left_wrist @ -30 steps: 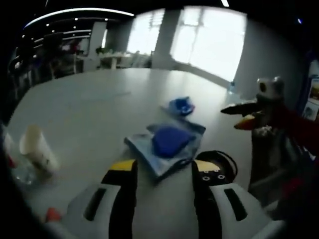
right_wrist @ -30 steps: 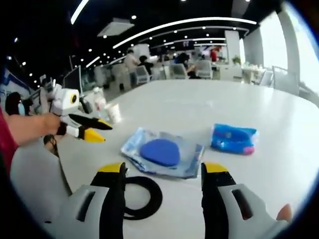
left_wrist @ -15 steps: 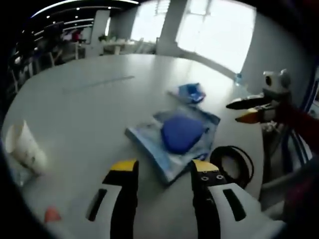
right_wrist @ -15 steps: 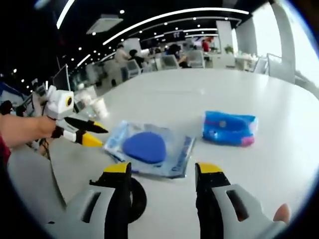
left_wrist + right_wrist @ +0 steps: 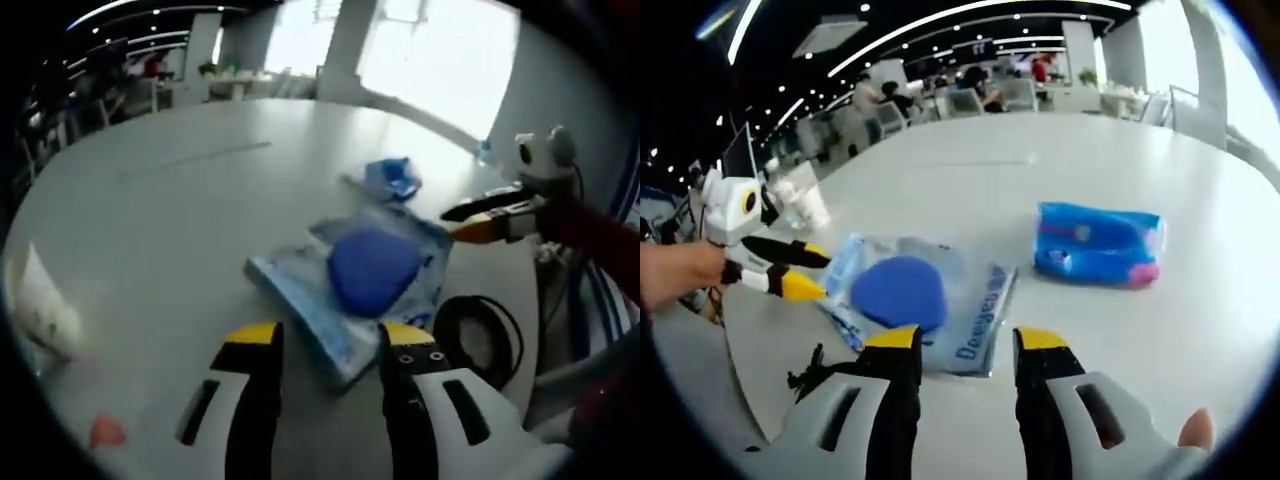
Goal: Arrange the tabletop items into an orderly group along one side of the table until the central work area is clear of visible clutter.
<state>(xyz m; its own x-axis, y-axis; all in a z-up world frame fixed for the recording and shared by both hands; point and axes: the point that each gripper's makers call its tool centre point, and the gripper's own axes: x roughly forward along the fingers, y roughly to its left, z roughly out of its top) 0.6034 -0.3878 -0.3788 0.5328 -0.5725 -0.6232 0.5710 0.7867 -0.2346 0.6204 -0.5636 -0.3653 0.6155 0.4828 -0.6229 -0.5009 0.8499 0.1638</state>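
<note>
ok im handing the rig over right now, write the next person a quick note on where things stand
Left gripper: jaws open, holding nothing, at the near edge of the clear pouch with the blue pad.
Right gripper: jaws open, holding nothing, at the same pouch's opposite edge.
Blue packet lies apart from the pouch. Black cable loop lies beside the pouch. Paper cup sits at the table's far side, near a small orange piece.
Done: nothing grouped yet.
Left: move everything to one side.

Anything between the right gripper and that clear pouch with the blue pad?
Nothing visible. The right gripper is open with the clear pouch edge right at its jaws; the left gripper is off beside the pouch.
</note>
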